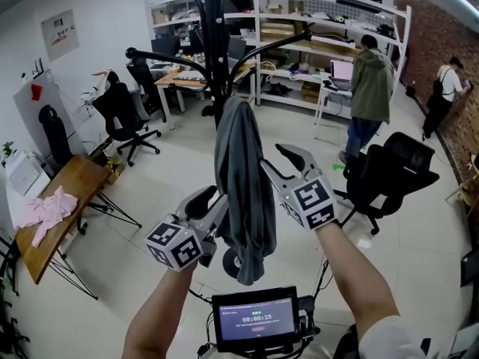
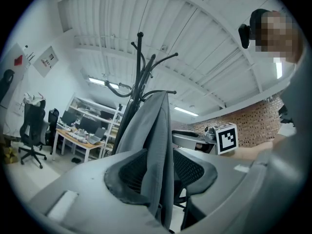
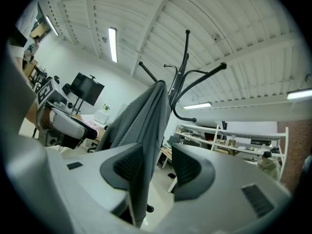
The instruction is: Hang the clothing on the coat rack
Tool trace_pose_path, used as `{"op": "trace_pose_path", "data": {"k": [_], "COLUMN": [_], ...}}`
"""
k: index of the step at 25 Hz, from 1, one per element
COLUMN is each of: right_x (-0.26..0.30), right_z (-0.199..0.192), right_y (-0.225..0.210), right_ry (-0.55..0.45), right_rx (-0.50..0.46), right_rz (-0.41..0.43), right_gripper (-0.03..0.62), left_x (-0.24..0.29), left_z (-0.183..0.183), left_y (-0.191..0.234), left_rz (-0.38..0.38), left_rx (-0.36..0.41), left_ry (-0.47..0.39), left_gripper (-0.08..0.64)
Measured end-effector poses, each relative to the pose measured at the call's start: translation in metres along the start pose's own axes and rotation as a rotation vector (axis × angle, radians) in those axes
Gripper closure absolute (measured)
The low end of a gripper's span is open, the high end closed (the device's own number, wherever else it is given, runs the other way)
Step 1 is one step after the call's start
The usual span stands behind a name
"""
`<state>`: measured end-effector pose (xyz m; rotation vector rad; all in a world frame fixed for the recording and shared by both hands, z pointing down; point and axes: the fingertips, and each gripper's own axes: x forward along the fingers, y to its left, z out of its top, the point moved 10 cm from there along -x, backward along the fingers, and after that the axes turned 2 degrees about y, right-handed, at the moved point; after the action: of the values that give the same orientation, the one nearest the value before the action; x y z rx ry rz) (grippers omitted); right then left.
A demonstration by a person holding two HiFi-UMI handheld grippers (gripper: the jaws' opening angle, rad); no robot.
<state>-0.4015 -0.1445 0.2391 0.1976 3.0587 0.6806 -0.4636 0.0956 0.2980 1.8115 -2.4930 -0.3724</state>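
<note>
A grey garment (image 1: 243, 185) hangs by its top from a hook of the black coat rack (image 1: 213, 43) and drops straight down between my two grippers. My left gripper (image 1: 213, 204) is at its left edge and my right gripper (image 1: 281, 163) at its right edge, higher up. In the left gripper view the cloth (image 2: 151, 145) runs between the jaws of the left gripper (image 2: 161, 172) and nearly fills the gap, unpinched. In the right gripper view the cloth (image 3: 141, 130) lies against the left pad of the right gripper (image 3: 158, 167), with floor showing before the right pad.
A black office chair (image 1: 389, 174) stands close on the right. Two people, one (image 1: 370, 88) at the white shelving (image 1: 314, 28) and one (image 1: 447, 88) by the brick wall, are farther back. A wooden table (image 1: 75, 178) with pink cloth is at left. A small screen (image 1: 254, 321) sits below my arms.
</note>
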Motion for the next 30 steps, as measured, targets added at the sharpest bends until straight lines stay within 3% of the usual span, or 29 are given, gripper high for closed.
{"op": "trace_pose_path", "data": {"k": [9,20,30], "right_x": [-0.02,-0.048,-0.08], "right_z": [-0.002,-0.017,-0.035], "right_y": [0.015,0.041,0.059], "right_ry": [-0.004,0.025,0.03], "right_rx": [0.029,0.036,0.164], "right_rz": [0.026,0.063,0.094], "right_gripper": [0.393,0.394,0.44], "left_x": [-0.007,-0.024,-0.039], "left_z": [-0.003,-0.022,-0.037], "left_y": [-0.019,-0.039,-0.051], "left_rz": [-0.013,-0.033,-0.042], "left_rx": [-0.012,-0.087,-0.105], "left_ry": [-0.012,-0.025,0.001], "left_gripper": [0.408,0.428,0.505]}}
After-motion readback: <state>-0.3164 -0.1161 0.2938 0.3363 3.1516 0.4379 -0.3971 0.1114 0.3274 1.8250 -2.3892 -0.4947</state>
